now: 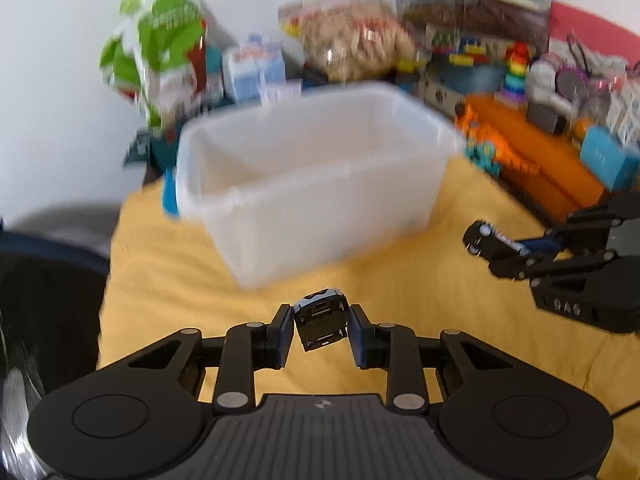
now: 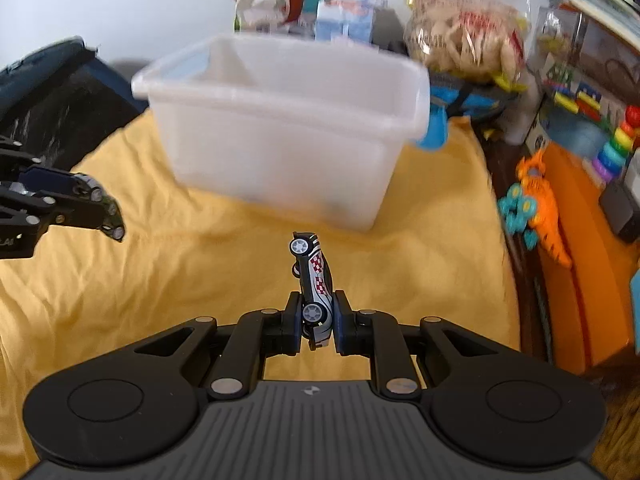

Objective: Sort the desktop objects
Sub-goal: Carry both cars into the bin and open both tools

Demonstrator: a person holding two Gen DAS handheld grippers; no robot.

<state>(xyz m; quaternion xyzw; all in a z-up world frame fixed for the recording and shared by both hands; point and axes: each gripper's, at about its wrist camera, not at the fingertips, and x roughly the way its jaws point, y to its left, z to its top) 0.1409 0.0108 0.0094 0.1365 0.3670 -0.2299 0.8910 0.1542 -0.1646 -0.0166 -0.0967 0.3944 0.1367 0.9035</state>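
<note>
My left gripper (image 1: 320,326) is shut on a small toy car (image 1: 320,320), black underside facing the camera, held above the yellow cloth (image 1: 160,300). My right gripper (image 2: 316,316) is shut on a silver toy car with red checks (image 2: 314,280), nose up on its side. A translucent white bin (image 1: 312,184) stands on the cloth just beyond both grippers; it also shows in the right wrist view (image 2: 280,128). The right gripper appears at the right of the left wrist view (image 1: 492,244), and the left gripper at the left of the right wrist view (image 2: 100,208).
Behind the bin are a green-and-white bag (image 1: 156,52), a bag of wooden pieces (image 2: 464,36), and blue boxes (image 1: 256,68). An orange dinosaur toy (image 2: 540,204) and a rainbow stacker (image 2: 616,140) sit on an orange surface at right. A dark chair (image 2: 60,92) stands left.
</note>
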